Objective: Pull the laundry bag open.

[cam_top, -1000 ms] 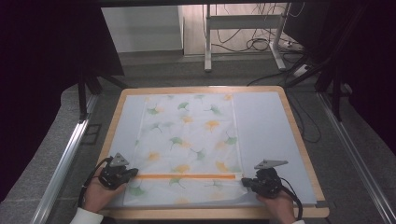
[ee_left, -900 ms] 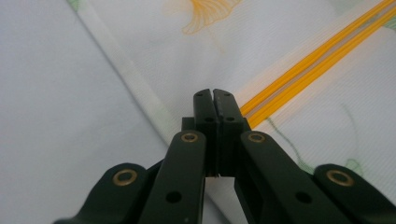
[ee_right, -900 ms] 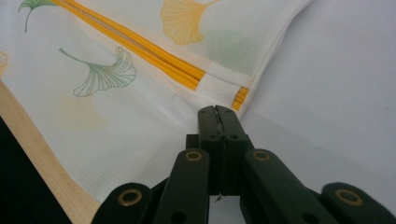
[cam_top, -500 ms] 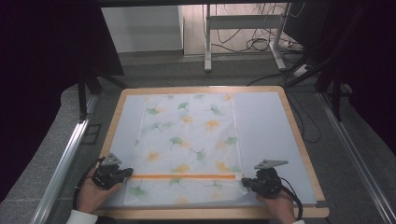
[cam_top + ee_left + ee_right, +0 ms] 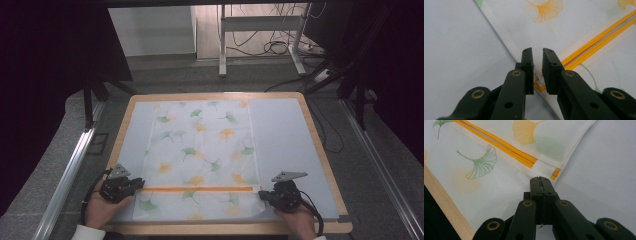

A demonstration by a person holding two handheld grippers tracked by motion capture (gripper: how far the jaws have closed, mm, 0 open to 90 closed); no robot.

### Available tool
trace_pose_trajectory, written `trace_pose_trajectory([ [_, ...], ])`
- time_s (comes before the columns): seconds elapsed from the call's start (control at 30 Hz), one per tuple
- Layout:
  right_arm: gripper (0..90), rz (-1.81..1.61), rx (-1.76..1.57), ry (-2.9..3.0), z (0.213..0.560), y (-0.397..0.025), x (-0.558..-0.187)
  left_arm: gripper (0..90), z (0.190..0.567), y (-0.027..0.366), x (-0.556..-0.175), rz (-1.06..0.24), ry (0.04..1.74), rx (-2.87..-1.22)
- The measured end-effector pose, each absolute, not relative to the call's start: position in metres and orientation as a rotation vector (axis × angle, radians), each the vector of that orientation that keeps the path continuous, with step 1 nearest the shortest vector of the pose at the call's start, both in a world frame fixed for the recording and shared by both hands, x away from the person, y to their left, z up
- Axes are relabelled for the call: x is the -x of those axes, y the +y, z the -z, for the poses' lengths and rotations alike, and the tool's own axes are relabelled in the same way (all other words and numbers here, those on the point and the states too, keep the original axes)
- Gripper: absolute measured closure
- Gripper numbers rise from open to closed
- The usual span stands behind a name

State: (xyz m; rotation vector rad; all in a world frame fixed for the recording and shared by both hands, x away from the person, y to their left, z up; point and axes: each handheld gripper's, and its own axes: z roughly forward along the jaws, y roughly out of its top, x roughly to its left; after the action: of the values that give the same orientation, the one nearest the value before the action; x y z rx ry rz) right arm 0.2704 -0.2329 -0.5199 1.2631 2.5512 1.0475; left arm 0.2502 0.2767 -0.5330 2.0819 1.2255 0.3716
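A white mesh cloth bag printed with green and orange ginkgo leaves (image 5: 202,160) is laid flat on the pale grey mat (image 5: 285,145) that covers the wooden-rimmed table (image 5: 320,150); its near edge lies close to the table's front rim. An orange zipper band (image 5: 197,189) is seen running straight across the bag's near portion, from its left edge to its right edge. At the left end of that band the left claw (image 5: 131,183) is positioned, held in the person's left hand (image 5: 100,210). In the left gripper view the left claw (image 5: 537,53) is shown released, its two black jaws standing apart with a narrow gap between them, and the end of the zipper band (image 5: 596,42) and the bag's side edge are seen in and beyond that gap; whether the jaws touch the fabric cannot be told. At the right end of the band the right claw (image 5: 265,196) is positioned, held in the person's right hand (image 5: 300,222). In the right gripper view the right claw (image 5: 540,180) is shown clenched, its jaws pressed together, with the tips just short of the white fabric tab (image 5: 544,168) that closes the zipper's end; no fabric is visibly caught between them. A grey three-cornered plate (image 5: 288,176) is carried on top of the right claw.
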Motion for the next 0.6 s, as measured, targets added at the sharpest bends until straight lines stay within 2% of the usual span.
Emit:
trace_pose_trajectory([
  [0.17, 89.3, -1.049, -1.244, 2.553, 0.519, -0.233, -0.270, 75.7, 0.529, 0.274, -0.249, -0.385, 1.212, -2.053],
  [0.23, 89.2, -1.092, -1.220, 2.542, 0.514, -0.234, -0.269, 70.5, 0.527, 0.273, -0.248, -0.386, 1.207, -2.035],
  [0.3, 88.8, -1.111, -1.211, 2.535, 0.512, -0.234, -0.269, 69.2, 0.525, 0.271, -0.248, -0.391, 1.199, -2.019],
  [0.43, 77.1, -1.159, -1.173, 2.496, 0.506, -0.237, -0.271, 60.4, 0.522, 0.266, -0.250, -0.391, 1.186, -1.985],
  [0.47, 71.5, -1.183, -1.175, 2.479, 0.504, -0.240, -0.274, 57.8, 0.522, 0.265, -0.252, -0.390, 1.185, -1.980],
  [0.5, 71.5, -1.183, -1.175, 2.479, 0.504, -0.240, -0.274, 57.8, 0.521, 0.264, -0.253, -0.387, 1.184, -1.977],
  [0.6, 62.9, -1.210, -1.194, 2.443, 0.503, -0.245, -0.281, 54.6, 0.521, 0.263, -0.257, -0.391, 1.206, -1.971],
])
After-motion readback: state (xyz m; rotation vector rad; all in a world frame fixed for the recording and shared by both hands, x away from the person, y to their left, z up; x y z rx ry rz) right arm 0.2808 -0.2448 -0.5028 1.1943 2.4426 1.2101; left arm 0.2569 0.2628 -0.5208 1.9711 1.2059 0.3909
